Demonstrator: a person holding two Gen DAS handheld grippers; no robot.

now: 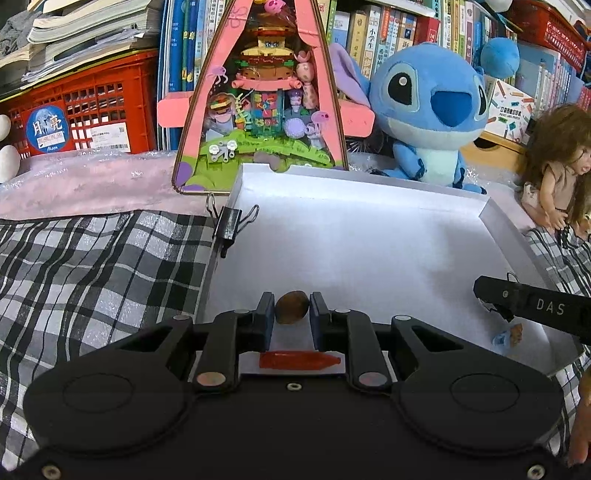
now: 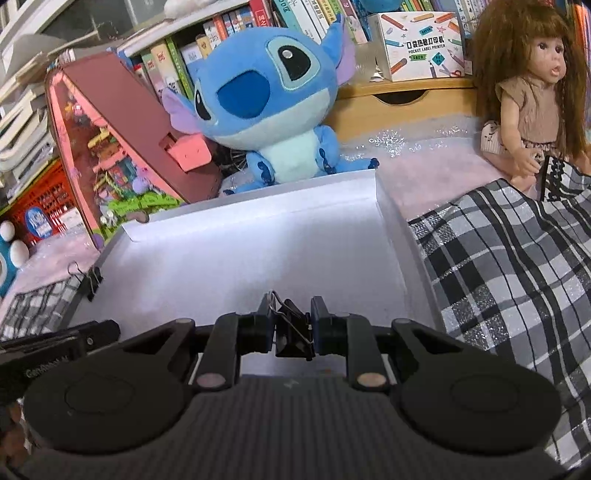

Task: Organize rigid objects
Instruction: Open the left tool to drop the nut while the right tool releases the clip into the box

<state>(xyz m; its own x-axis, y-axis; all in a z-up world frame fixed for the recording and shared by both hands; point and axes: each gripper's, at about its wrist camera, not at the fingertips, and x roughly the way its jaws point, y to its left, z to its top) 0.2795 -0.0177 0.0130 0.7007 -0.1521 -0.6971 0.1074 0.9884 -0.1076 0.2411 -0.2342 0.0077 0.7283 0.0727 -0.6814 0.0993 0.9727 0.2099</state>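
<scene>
A crowded bookshelf (image 1: pixel 388 33) forms the background, with a red plastic crate (image 1: pixel 85 110) at the left. In front of it stand a pink triangular display case (image 1: pixel 258 96) filled with brick-built figures, a blue plush toy (image 1: pixel 432 110) and a long-haired doll (image 2: pixel 532 85). A black-and-white plaid cloth (image 1: pixel 92 266) covers the surface on both sides of a shallow white cardboard tray (image 1: pixel 369 229) with low folded walls.

Both tools point forward and steeply downward over the near part of the tray.

- The left hand-held gripper (image 1: pixel 291 312) has its 2 blue pads pressed in on a small brown oval nut (image 1: pixel 291 307), smooth and rounded, held just above the tray floor.
- The right hand-held gripper (image 2: pixel 291 325) pinches a black binder clip (image 2: pixel 291 332), a folded metal body with thin wire handles, over the tray's near centre.

View differences:

- The left wrist view alone shows a red translucent bottle-shaped piece (image 1: pixel 299 360) lying flat on the tray floor beneath the fingers, and a small blue-and-tan item (image 1: pixel 508 335) near the tray's right wall. The dark side of the right tool enters from the right edge.
- A second binder clip (image 1: pixel 231 223) is clamped on the tray's left wall; both views show it.
- The right wrist view alone shows the doll in full and a wooden drawer unit (image 2: pixel 399 99) carrying a printed white box (image 2: pixel 417 44).
</scene>
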